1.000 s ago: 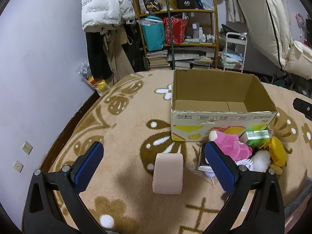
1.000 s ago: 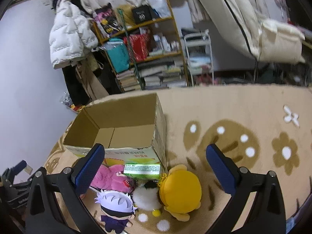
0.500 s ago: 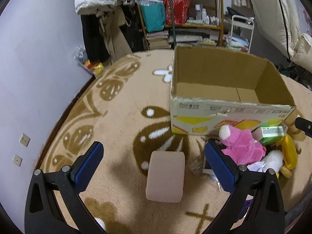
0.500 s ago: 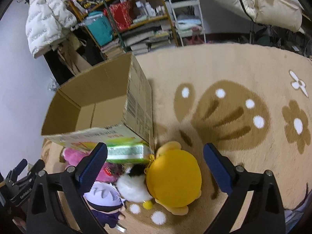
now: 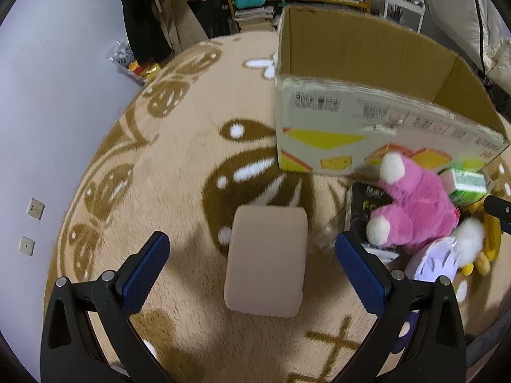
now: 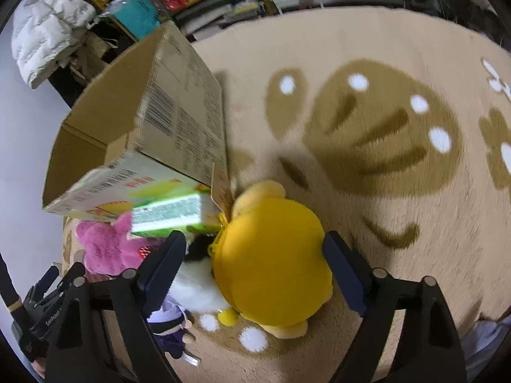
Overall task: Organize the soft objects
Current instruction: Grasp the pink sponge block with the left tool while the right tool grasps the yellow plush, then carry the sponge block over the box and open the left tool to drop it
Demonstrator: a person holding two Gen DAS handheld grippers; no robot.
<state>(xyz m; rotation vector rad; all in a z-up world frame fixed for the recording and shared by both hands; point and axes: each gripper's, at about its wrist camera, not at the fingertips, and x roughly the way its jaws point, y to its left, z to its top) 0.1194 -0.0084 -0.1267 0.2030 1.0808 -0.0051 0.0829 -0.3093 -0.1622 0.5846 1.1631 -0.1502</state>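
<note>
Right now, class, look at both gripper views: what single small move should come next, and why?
Probably let the right gripper finish closing on the yellow plush: its jaws are closing with the plush between them, pads apparently not yet pressing. The open cardboard box stands just beyond. The left gripper is open over the pink cushion.

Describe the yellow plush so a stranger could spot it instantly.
Find the open cardboard box on the patterned rug. At its near right corner, in the toy heap, lies the yellow plush. It is the heap's only smooth, round, bright yellow thing, beside white fluff.
</note>
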